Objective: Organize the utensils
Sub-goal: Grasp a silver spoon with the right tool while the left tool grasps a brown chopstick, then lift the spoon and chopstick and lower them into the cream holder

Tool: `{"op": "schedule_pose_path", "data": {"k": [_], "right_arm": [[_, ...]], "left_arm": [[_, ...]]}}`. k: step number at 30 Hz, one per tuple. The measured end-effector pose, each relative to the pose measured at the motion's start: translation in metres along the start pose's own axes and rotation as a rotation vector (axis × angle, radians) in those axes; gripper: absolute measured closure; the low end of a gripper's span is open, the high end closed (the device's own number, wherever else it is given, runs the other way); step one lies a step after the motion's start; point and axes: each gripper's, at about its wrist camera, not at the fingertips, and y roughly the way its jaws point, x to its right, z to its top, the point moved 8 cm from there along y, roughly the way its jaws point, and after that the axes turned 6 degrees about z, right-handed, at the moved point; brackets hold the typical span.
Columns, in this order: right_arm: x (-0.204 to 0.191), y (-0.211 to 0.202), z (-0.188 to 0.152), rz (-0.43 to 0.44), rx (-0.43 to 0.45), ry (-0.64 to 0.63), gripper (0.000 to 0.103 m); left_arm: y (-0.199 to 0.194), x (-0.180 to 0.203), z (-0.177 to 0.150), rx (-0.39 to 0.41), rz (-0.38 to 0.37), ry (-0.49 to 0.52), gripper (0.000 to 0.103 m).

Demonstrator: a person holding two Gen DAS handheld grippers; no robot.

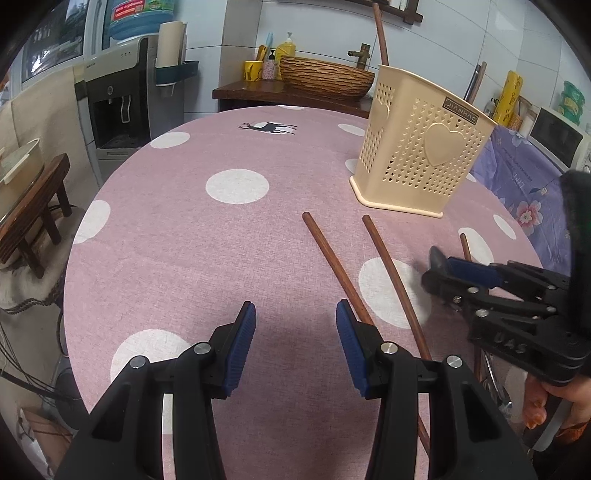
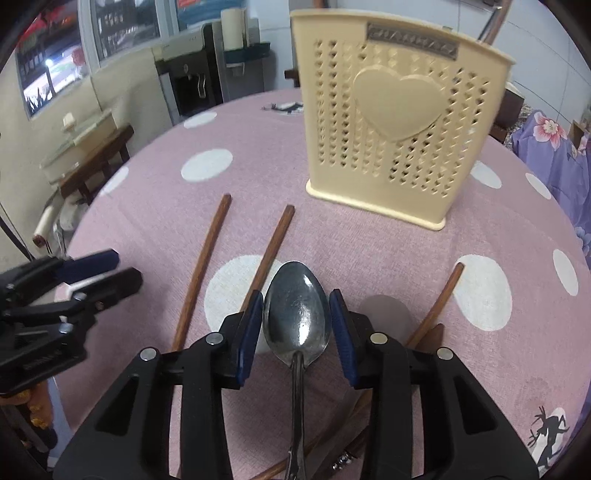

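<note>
gripping the spoon (image 2: 297, 310) by its bowl, the right claw (image 2: 297, 325) could let it slip; left claw (image 1: 295, 332) open

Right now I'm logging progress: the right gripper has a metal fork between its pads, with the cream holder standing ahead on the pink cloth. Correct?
Not quite. It is a metal spoon, bowl forward, between the right gripper's pads, as the right wrist view shows. The cream holder does stand ahead on the pink cloth.

White tiled wall (image 1: 314, 33) behind, a water dispenser (image 1: 118, 99) at left, a low wooden stool (image 1: 33, 206) beside it, a window (image 2: 48, 70) glowing.
</note>
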Motion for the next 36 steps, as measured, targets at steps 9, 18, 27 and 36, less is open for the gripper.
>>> {"op": "schedule_pose_path", "data": {"k": [9, 18, 27, 36], "right_arm": [[0.014, -0.097, 0.015, 0.032, 0.212, 0.104, 0.065], [0.017, -0.134, 0.010, -0.020, 0.293, 0.104, 0.066], [0.018, -0.137, 0.005, -0.012, 0.306, 0.119, 0.066], [0.018, -0.139, 0.003, -0.009, 0.311, 0.127, 0.066]], "left_arm": [[0.017, 0.015, 0.016, -0.044, -0.022, 0.017, 0.057], [0.053, 0.031, 0.036, -0.110, 0.029, 0.022, 0.067], [0.064, 0.039, 0.043, -0.109, 0.132, 0.058, 0.087], [0.065, 0.043, 0.045, -0.087, 0.154, 0.071, 0.092]]}}
